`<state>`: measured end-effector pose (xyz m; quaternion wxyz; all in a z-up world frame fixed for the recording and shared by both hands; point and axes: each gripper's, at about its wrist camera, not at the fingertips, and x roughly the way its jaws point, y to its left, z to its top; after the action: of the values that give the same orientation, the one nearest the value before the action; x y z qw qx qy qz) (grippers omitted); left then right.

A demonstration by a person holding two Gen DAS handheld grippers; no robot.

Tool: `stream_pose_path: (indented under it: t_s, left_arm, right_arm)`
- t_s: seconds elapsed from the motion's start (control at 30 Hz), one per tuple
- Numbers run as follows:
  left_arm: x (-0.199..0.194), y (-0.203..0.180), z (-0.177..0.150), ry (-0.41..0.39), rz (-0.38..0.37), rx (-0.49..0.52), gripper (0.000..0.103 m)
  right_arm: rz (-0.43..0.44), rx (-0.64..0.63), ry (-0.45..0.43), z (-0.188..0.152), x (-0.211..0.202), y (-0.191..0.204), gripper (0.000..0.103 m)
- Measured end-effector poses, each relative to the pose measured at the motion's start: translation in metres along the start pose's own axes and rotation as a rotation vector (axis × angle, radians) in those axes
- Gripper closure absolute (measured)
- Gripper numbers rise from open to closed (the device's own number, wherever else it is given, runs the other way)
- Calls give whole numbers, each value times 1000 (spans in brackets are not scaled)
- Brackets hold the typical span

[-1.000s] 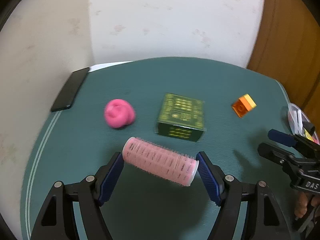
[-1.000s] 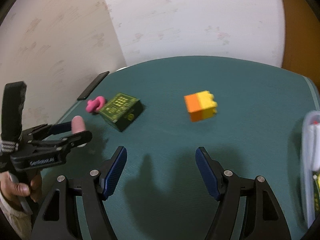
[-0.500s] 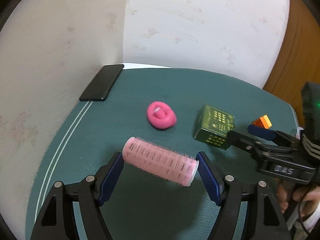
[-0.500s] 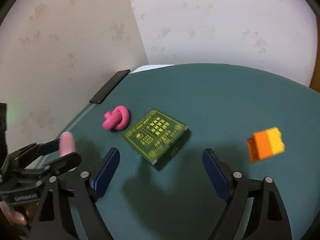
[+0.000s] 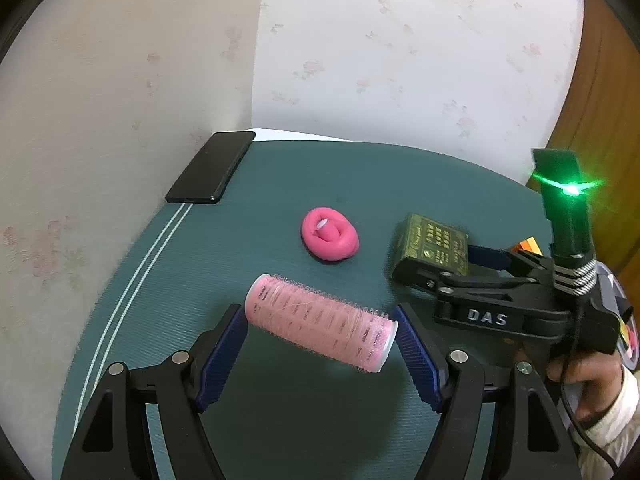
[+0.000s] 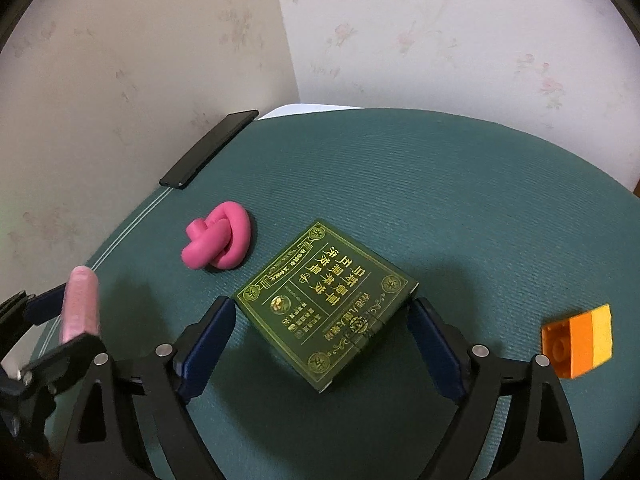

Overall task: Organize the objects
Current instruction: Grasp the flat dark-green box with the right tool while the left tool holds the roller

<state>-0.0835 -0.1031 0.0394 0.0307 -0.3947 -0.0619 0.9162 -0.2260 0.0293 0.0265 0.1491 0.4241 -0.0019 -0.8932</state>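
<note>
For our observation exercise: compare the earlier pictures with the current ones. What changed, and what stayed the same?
The right hand-held gripper swung from the orange-yellow block to straddle the green box, its jaws just opening wider, not gripping. The left hand-held gripper stays clamped on the pink hair roller. The pink knot and phone are unmoved.

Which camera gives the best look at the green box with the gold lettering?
The right wrist view: the green box lies near centre, its whole printed top visible between the open right claw. The left wrist view shows it off to the side, blurred and partly hidden behind that claw.

Bare mat beyond green box; pink knot close left, orange block right.
</note>
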Motion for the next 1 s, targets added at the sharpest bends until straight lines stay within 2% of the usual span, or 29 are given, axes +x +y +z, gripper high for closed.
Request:
stream_pose_path:
  t_s: [0.17, 0.43, 0.53, 0.67, 0.93, 0.97, 1.0]
  left_arm:
    - [0, 1, 0, 0, 2, -8, 25]
    - [3, -4, -3, 14, -3, 12, 25]
    - [5, -4, -3, 18, -4, 14, 25]
    - [4, -4, -4, 19, -5, 13, 25]
    - [3, -7, -4, 13, -15, 15, 25]
    - [3, -7, -4, 11, -16, 15, 25]
    - [3, -8, -3, 10, -18, 15, 25]
  right_arm:
    - [-5, -2, 36, 2, 11, 0, 12]
    - [-12, 2, 31, 7, 15, -1, 13]
    - [-2, 20, 18, 6, 11, -3, 21]
    - [12, 23, 15, 1, 5, -6, 42]
    - [26, 29, 25, -10, -9, -10, 54]
    - [27, 24, 28, -12, -10, -9, 63]
    - [29, 17, 31, -13, -11, -8, 67]
